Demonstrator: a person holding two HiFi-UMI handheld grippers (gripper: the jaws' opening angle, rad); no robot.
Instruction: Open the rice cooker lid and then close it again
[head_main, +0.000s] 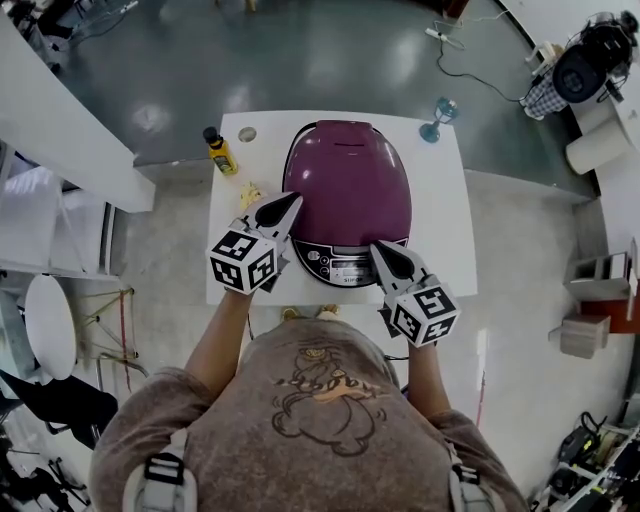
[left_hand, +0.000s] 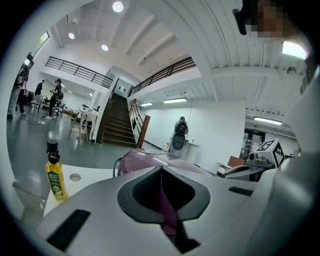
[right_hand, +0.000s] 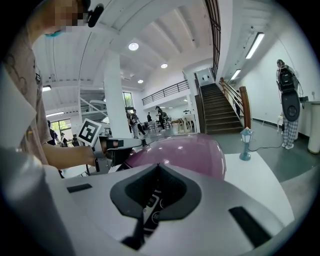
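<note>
Rice cooker (head_main: 345, 180): seen at the middle of the desk (head_main: 445, 250), with its control panel (head_main: 343, 268) turned toward the person so the front can be reached by both hands.
Lid (head_main: 348, 165): lying shut and flush on the purple body; the opening is judged not yet begun.
Left tongs (head_main: 292, 198): pinched together with nothing between them; the tip is held just beside the cooker's left front shoulder, and contact cannot be confirmed. A bracing role is suspected, so the body is kept from sliding.
Right tongs (head_main: 378, 247): also closed and empty, with the tip brought to the right end of the control panel. A blunt closed tip is judged better suited to pressing a release than to gripping.
Release catch: not made out in any view, so its place is only guessed to be at the front edge.
Oil bottle (head_main: 220, 152): stood at the desk's far left corner, well apart from the cooker.
Blue ornament (head_main: 438, 118): set at the far right edge, apart from the cooker's side.
</note>
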